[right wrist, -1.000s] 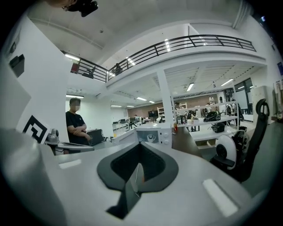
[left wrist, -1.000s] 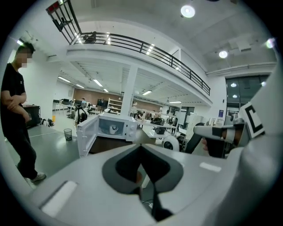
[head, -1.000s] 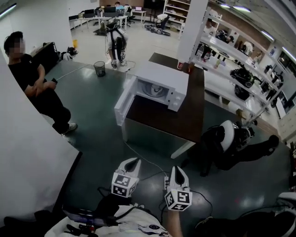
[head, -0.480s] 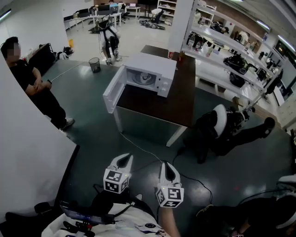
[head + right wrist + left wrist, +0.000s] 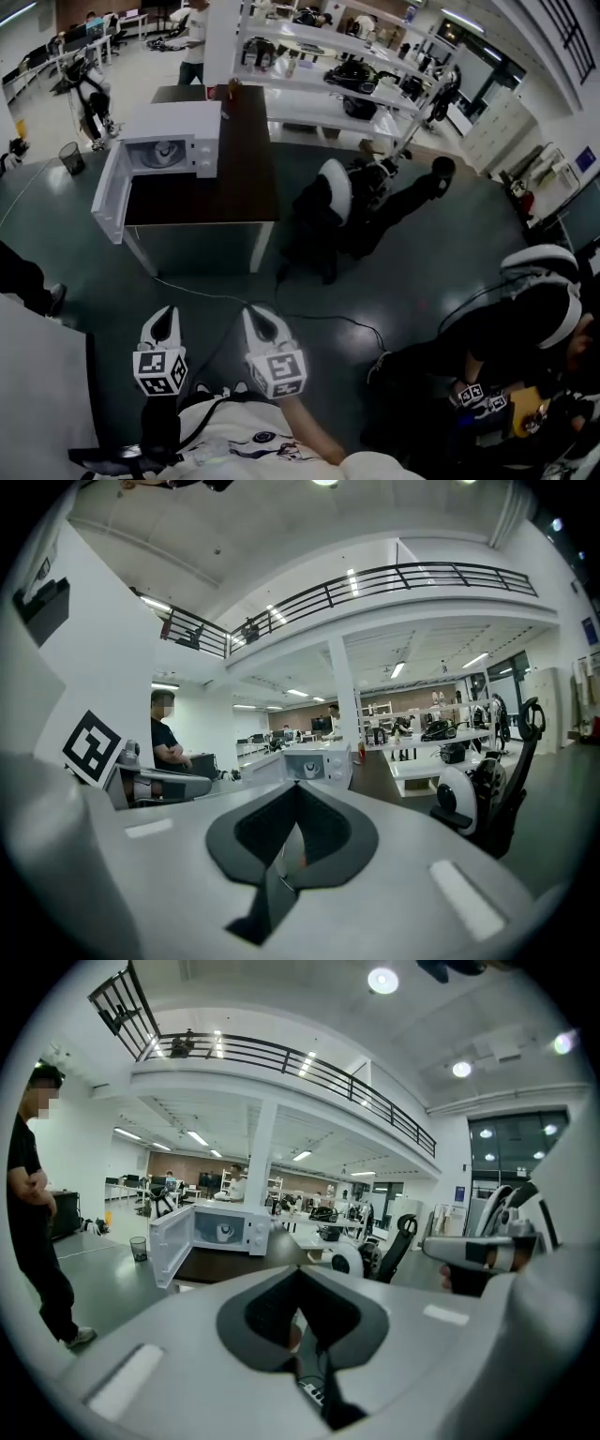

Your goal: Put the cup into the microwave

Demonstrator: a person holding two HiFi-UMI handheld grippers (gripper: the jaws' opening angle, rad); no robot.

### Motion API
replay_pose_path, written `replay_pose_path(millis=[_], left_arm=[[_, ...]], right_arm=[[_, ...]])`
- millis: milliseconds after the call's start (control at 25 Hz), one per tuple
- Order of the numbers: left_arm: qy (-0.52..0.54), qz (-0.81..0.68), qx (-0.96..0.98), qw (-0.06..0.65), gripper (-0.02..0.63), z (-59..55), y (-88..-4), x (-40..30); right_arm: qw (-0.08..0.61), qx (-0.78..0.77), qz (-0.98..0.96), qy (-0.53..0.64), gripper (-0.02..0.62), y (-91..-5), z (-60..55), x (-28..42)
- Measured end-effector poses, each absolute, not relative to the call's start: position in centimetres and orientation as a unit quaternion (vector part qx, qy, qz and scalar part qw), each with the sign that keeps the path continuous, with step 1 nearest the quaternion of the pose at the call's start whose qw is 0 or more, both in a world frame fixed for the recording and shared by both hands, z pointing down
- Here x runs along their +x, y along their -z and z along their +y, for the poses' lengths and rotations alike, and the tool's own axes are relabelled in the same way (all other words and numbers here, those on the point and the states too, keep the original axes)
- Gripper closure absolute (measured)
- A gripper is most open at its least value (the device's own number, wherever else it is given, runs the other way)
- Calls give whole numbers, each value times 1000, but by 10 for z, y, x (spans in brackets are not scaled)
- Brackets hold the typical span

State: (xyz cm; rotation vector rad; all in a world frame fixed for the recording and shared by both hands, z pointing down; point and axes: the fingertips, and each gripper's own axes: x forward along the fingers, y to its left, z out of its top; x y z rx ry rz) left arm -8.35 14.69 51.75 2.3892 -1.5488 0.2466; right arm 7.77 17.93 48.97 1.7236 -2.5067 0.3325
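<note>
1. Round swung the head view: the microwave [image 5: 178,127] and its desk [image 5: 239,178] slid from the upper middle to the upper left, and the person in black [image 5: 21,1180] all but dropped off the left edge, with only a leg and shoe showing there.
2. Low in that view hung the left gripper [image 5: 166,317] and the right gripper [image 5: 256,315], side by side over dark floor and well apart from the desk.
3. Both sets of jaws were clenched tip to tip, and each gripper view showed nothing caught between them.
4. On the microwave, the door [image 5: 107,192] stood wide open, swung out past the desk's near-left corner.
5. Inside the cavity sat a small pale shape [image 5: 223,1232]. It could have been the cup, or only part of the turntable; it was too small to tell. Neither gripper carried a cup.
6. Two little things, one of them reddish [image 5: 212,91], stood at the desk's far end by the pillar, and I could not make out what they were.
7. That picture fitted a cup already in the microwave with the person standing off, or empty grippers with the cup yet to be fetched.
8. Either way, by my judgement, good handling meant minding the floor cable [image 5: 202,292] lying between grippers and desk — and giving that jutting door a wide berth.
</note>
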Motion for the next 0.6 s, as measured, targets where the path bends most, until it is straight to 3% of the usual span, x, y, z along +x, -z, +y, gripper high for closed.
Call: replay_pose_path(millis=[600], left_arm=[[-75, -505, 849, 140, 607, 129, -513, -85]], right_arm=[[36, 575, -814, -81, 597, -474, 170, 65]])
